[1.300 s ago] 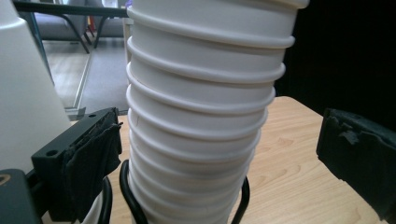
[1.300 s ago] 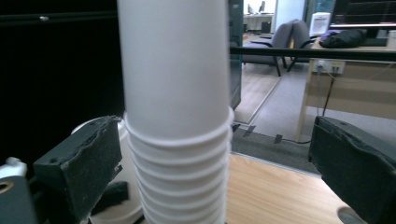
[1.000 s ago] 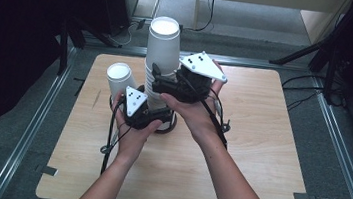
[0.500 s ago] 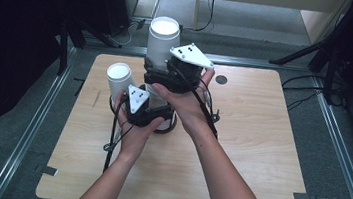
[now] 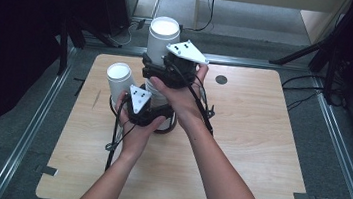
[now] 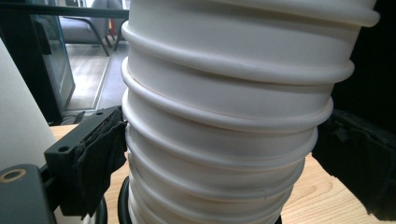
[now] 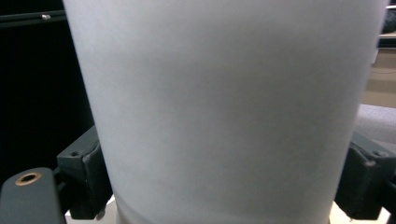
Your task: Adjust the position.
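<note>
Right tongs (image 5: pixel 160 72) closed on top cup (image 5: pixel 164 33) (leftward).

I see a dark round mark (image 5: pixel 221 79) upper right on the wooden table (image 5: pixel 259 154), and grey floor (image 5: pixel 348 164) at the frame's right

High view overhead, facing forward-down on counter (image 5: pixel 259 154); both tool views pressed close against cup stack (image 6: pixel 224 121), shared.
</note>
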Tool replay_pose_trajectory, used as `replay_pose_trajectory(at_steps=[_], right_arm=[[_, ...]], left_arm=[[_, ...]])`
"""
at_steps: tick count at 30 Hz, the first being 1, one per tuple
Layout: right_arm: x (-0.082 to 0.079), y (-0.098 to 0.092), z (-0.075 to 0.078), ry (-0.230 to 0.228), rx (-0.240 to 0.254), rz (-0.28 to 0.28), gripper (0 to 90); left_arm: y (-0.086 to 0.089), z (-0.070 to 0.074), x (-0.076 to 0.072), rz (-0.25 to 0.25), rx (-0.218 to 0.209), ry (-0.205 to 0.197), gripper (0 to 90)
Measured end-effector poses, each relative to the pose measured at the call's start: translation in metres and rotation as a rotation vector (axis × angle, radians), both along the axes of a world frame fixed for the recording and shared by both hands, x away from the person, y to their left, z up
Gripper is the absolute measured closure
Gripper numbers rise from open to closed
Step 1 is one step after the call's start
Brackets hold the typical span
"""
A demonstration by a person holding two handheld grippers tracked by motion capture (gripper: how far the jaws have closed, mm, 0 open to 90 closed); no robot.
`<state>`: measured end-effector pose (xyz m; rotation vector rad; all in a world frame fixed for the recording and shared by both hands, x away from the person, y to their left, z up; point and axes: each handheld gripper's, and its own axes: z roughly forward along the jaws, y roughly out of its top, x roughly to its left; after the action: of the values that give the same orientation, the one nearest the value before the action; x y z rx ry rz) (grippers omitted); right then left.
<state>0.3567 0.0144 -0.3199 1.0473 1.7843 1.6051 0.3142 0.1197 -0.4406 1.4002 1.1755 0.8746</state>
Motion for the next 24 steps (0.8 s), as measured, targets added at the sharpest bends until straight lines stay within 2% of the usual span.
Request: replay_pose_trajectory(at_steps=[10, 15, 24], right_arm=[[0.000, 0.001, 0.001, -0.007, 0.001, -0.007, 10.9], [-0.001, -0.001, 0.008, -0.014, 0.028, -0.003, 11.0], [-0.001, -0.002, 0.019, -0.043, 0.036, 0.003, 11.3]], left_arm=[[0.001, 0.000, -0.001, -0.005, -0.014, -0.003, 4.7], [0.002, 0.001, -0.002, -0.005, -0.019, -0.002, 5.1], [0.002, 0.001, -0.002, -0.009, -0.015, -0.004, 5.4]])
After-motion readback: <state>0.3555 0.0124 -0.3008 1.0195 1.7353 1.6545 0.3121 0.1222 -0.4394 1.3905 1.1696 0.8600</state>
